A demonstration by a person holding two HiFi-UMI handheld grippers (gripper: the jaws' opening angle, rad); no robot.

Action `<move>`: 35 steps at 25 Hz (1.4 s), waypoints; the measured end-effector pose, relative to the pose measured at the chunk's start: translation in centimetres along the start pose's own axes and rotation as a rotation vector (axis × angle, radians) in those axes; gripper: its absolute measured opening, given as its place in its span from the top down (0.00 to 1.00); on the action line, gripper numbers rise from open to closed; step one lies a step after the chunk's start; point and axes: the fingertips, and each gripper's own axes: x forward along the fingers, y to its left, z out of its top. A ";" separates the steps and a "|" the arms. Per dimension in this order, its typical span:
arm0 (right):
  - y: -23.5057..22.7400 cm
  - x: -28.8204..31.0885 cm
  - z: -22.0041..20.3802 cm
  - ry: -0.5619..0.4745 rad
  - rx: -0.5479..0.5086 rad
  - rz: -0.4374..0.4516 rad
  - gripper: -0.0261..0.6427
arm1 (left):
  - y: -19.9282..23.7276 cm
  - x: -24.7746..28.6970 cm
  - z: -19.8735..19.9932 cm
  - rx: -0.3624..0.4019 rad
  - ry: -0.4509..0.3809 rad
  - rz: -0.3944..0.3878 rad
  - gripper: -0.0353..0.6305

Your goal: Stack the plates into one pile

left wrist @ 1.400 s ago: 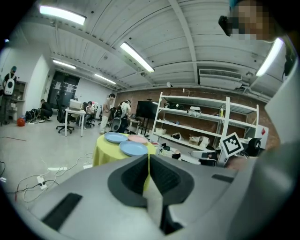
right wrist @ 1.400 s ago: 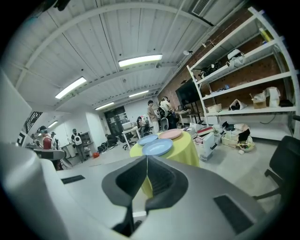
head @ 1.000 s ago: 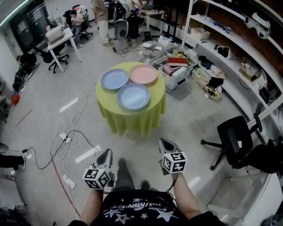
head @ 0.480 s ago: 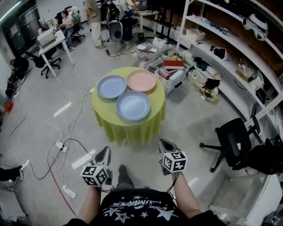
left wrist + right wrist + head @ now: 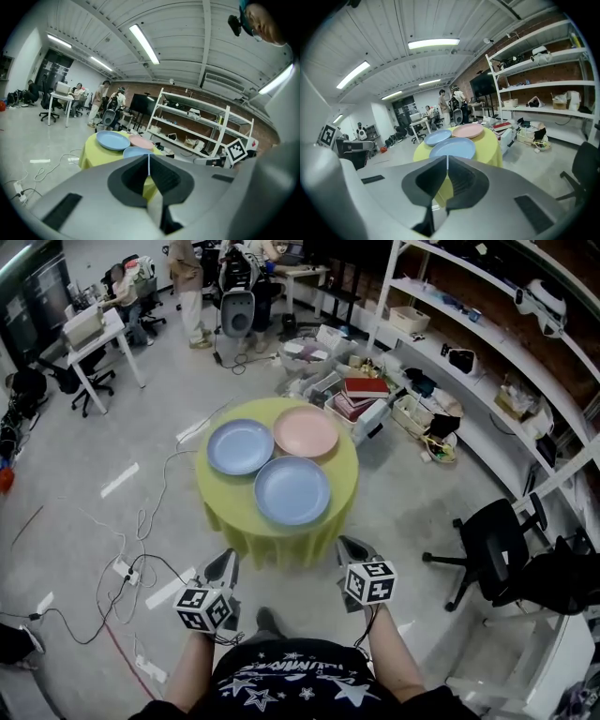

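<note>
Three plates lie side by side on a round table with a yellow-green cloth (image 5: pixel 225 512): a blue plate (image 5: pixel 292 490) nearest me, a second blue plate (image 5: pixel 240 446) at the far left and a pink plate (image 5: pixel 306 431) at the far right. My left gripper (image 5: pixel 228 558) and right gripper (image 5: pixel 344 542) hang shut and empty just short of the table's near edge. The same plates show ahead of the shut jaws in the left gripper view (image 5: pixel 113 140) and the right gripper view (image 5: pixel 453 148).
Cables and power strips (image 5: pixel 123 570) trail over the floor on the left. A black office chair (image 5: pixel 494 545) stands at the right under long white shelves (image 5: pixel 487 324). Boxes and books (image 5: pixel 366 395) crowd the floor behind the table. People and desks (image 5: pixel 92 329) are far back.
The table has come nearer and lower in the head view as I walk toward it. Both grippers stay shut and held in front of my body.
</note>
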 end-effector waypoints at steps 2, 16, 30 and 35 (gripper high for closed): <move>0.4 1.1 0.6 0.012 -0.004 -0.011 0.94 | 1.2 0.7 0.6 -0.005 0.005 -0.008 0.91; 2.8 7.9 3.2 0.042 0.012 -0.079 0.94 | 9.5 4.2 2.1 -0.045 0.061 -0.065 0.91; -1.0 8.2 0.7 0.108 0.125 -0.204 0.94 | 9.6 6.5 -0.5 -0.044 0.163 -0.128 0.91; -4.9 10.3 1.3 0.128 0.173 -0.175 0.94 | 8.9 7.9 -0.4 -0.047 0.171 -0.095 0.91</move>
